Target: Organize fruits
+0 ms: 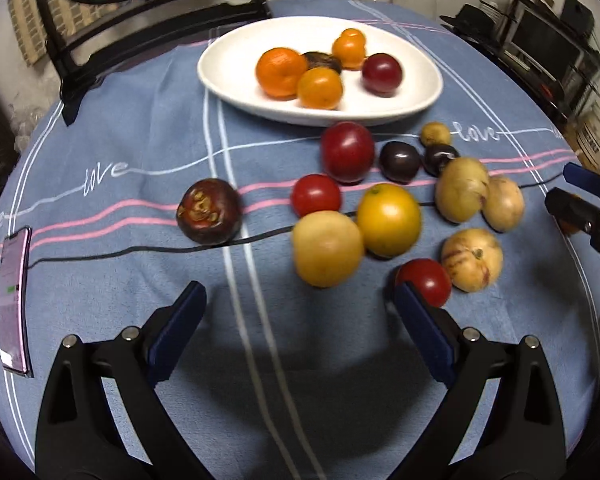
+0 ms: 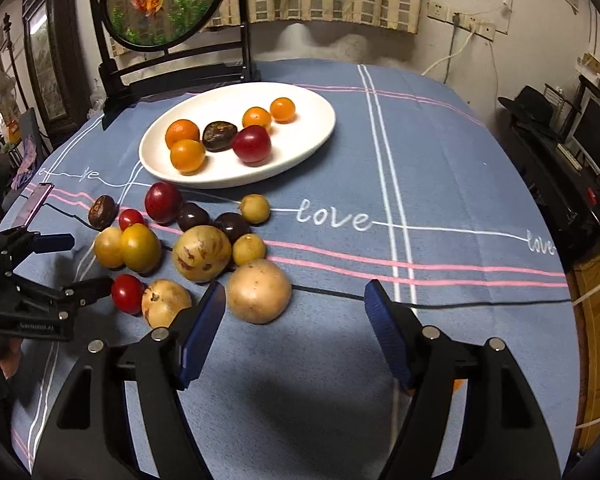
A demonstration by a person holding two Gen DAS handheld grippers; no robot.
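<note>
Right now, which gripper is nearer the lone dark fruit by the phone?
Left. The left gripper hangs open just short of the dark fruit; the right gripper is across the fruit pile.

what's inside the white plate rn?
The oval white plate holds four orange citrus fruits, one red plum and one dark brown fruit, partly hidden in the left view.

Both cameras sit low over the near edge of the surface (image 1: pixel 100 168), looking across it. Both see the white plate (image 1: pixel 228 68) and loose fruits (image 2: pixel 200 254).
</note>
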